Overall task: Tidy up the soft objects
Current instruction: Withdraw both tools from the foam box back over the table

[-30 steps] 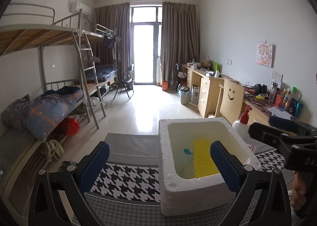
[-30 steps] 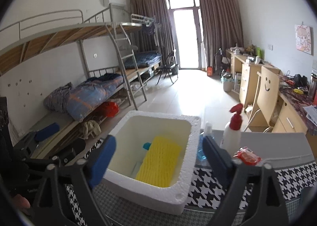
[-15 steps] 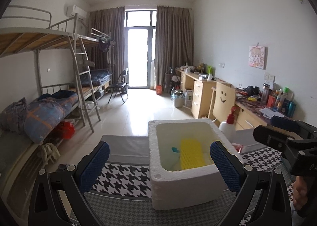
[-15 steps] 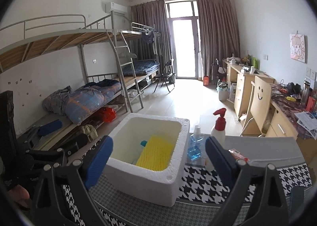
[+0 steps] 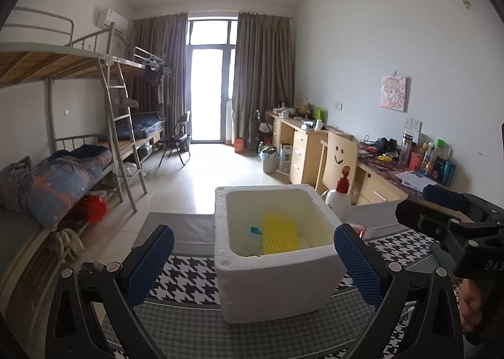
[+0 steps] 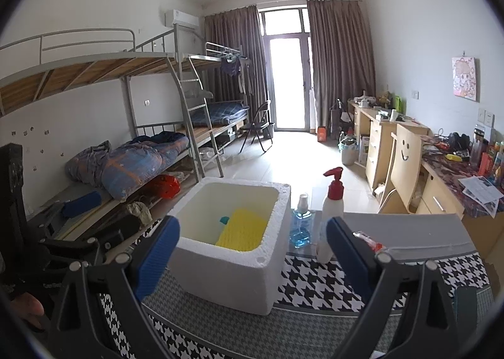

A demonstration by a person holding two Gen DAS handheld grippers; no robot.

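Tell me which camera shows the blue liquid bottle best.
The right wrist view. There the blue liquid bottle stands in full beside the foam box and the red-capped pump bottle. In the left wrist view the box hides it entirely.

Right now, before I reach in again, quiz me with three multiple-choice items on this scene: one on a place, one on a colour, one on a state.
1. Where does the yellow pad lie?
A. inside the foam box
B. on the patterned cloth
C. on the desk

2. What colour is the pump bottle's top?
A. blue
B. red
C. green

3. How do the left claw and right claw stand?
A. both shut
B. one holding the pad
C. both open, empty

Answers: 1 A, the pad shows within the box walls; 2 B, the pump head is red; 3 C, the fingers stand wide apart around nothing.
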